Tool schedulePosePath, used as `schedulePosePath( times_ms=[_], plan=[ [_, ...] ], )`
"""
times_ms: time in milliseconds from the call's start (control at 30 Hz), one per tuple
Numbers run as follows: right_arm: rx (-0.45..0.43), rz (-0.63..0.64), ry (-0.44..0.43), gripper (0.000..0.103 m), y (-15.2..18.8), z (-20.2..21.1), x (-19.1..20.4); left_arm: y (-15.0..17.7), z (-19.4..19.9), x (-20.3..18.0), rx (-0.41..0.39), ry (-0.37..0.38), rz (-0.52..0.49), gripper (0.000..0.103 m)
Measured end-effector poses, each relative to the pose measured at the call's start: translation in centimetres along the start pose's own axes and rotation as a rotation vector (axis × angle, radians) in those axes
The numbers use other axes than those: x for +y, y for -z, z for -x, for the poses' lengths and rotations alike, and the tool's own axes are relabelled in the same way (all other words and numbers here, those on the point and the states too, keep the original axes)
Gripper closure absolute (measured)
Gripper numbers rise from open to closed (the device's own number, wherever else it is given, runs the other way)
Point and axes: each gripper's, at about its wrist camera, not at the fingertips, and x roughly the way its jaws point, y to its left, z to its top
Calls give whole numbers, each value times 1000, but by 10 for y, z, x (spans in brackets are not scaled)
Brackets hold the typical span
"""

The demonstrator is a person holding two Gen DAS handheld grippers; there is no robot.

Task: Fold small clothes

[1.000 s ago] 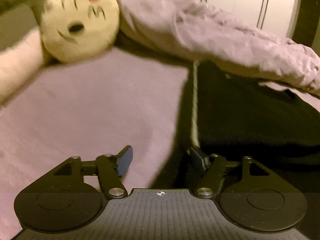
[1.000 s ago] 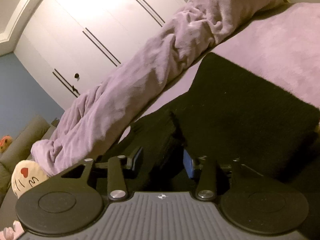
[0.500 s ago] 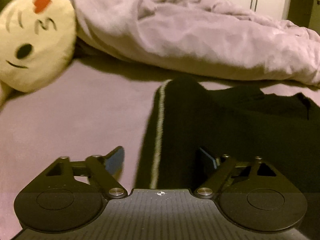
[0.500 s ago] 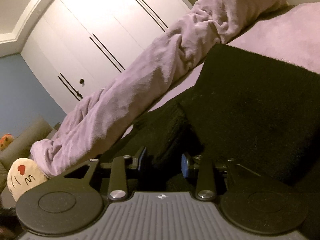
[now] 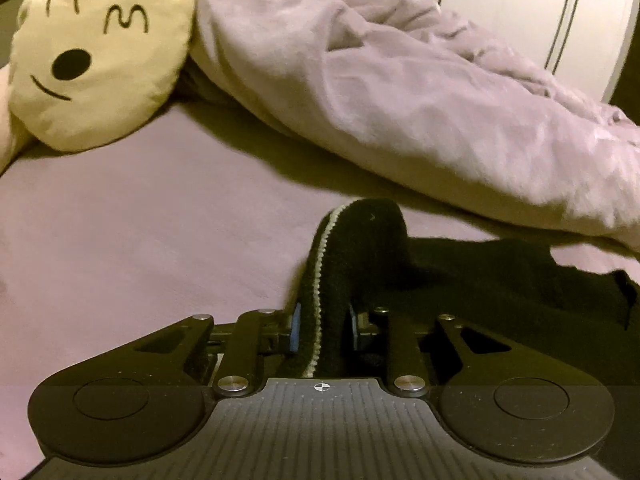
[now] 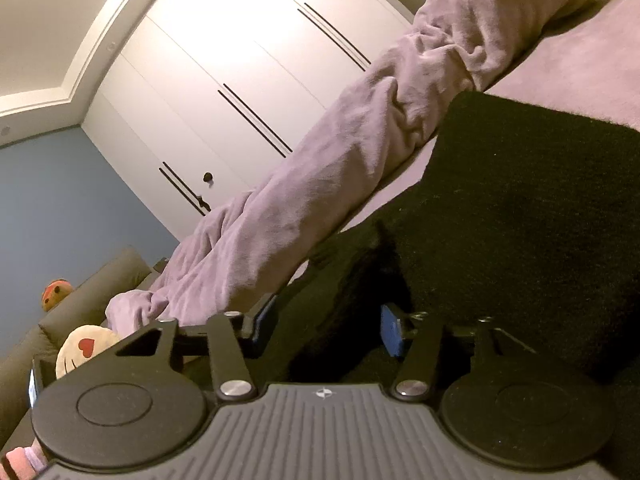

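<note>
A black knitted garment [image 5: 500,280] with a pale stitched edge lies on the purple bed sheet [image 5: 160,232]. My left gripper [image 5: 322,324] is shut on a raised fold of the garment's striped edge [image 5: 320,280]. In the right wrist view the same black garment [image 6: 520,200] spreads to the right. My right gripper [image 6: 328,320] has its jaws apart around a bunched fold of black fabric [image 6: 360,288]; the blue pads [image 6: 390,330] do not press on it.
A rolled purple blanket [image 5: 400,80] lies across the bed behind the garment, also in the right wrist view [image 6: 340,160]. A yellow emoji pillow [image 5: 100,48] sits at the far left. White wardrobe doors [image 6: 240,80] stand behind the bed.
My left gripper closed on the garment's striped edge and lifted a fold of it. My right gripper's jaws opened wider around the bunched fabric.
</note>
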Motion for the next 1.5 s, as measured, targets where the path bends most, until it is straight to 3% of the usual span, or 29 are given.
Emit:
schedulePosePath(
  times_ms=[67, 100, 200, 267, 333, 400, 500, 567, 600, 633, 733, 800, 867, 933, 967, 1067, 1133, 1233, 1333, 1433, 1500],
  plan=[
    [8, -13, 10, 70, 0, -2, -3, 3, -5, 3, 8, -14, 15, 74],
    [10, -24, 20, 76, 0, -4, -5, 6, -7, 1, 6, -30, 8, 68],
    [10, -53, 13, 80, 0, -4, -12, 10, -4, -17, -45, -159, -63, 38],
    [8, -56, 14, 81, 0, -4, -13, 10, 2, -23, -59, -202, -76, 35],
    [6, -60, 8, 81, 1, -3, -14, 12, 12, -28, -82, -200, -96, 34],
    [4, -66, 2, 81, 1, -2, -14, 13, 16, -30, -119, -197, -127, 24],
    [2, -67, 1, 81, 1, -1, -14, 11, -5, -21, -40, -218, -99, 33],
    [0, -71, -2, 81, 2, -1, -15, 12, -8, -10, -56, -153, -23, 49],
    [0, -74, -4, 81, 2, 0, -15, 11, -8, -11, -61, -127, -21, 68],
    [-1, -75, -5, 81, 2, 0, -16, 11, -7, -15, -65, -118, -42, 75],
    [-4, -71, -9, 80, 2, 1, -15, 10, 1, -27, -91, -148, -79, 81],
    [-2, -64, -2, 81, 2, 0, -14, 7, -3, -20, -73, -136, -35, 81],
    [6, -30, 32, 85, 3, -4, -11, 8, -8, -9, -63, -142, 19, 70],
    [24, -10, 74, 89, 5, -10, -11, 12, -1, -9, -61, -175, 16, 48],
    [26, -11, 80, 90, 4, -11, -12, 13, 5, -10, -61, -189, 14, 44],
    [34, 8, 107, 91, 4, -15, -9, 19, 35, -4, -42, -173, 11, 42],
    [38, 10, 114, 91, 3, -16, -7, 30, 54, 4, -25, -125, -3, 32],
    [50, 6, 135, 91, 1, -16, -4, 55, 57, 17, 77, -84, -44, 27],
    [83, 114, 233, 90, 0, -23, 16, 70, 59, 31, 89, -57, -47, 23],
    [174, 372, 371, 81, -2, -27, 53, 67, 80, 40, 135, -54, 25, 23],
    [174, 525, 458, 52, 0, -6, 75, 74, 99, 47, 143, -8, 52, 21]
  ],
)
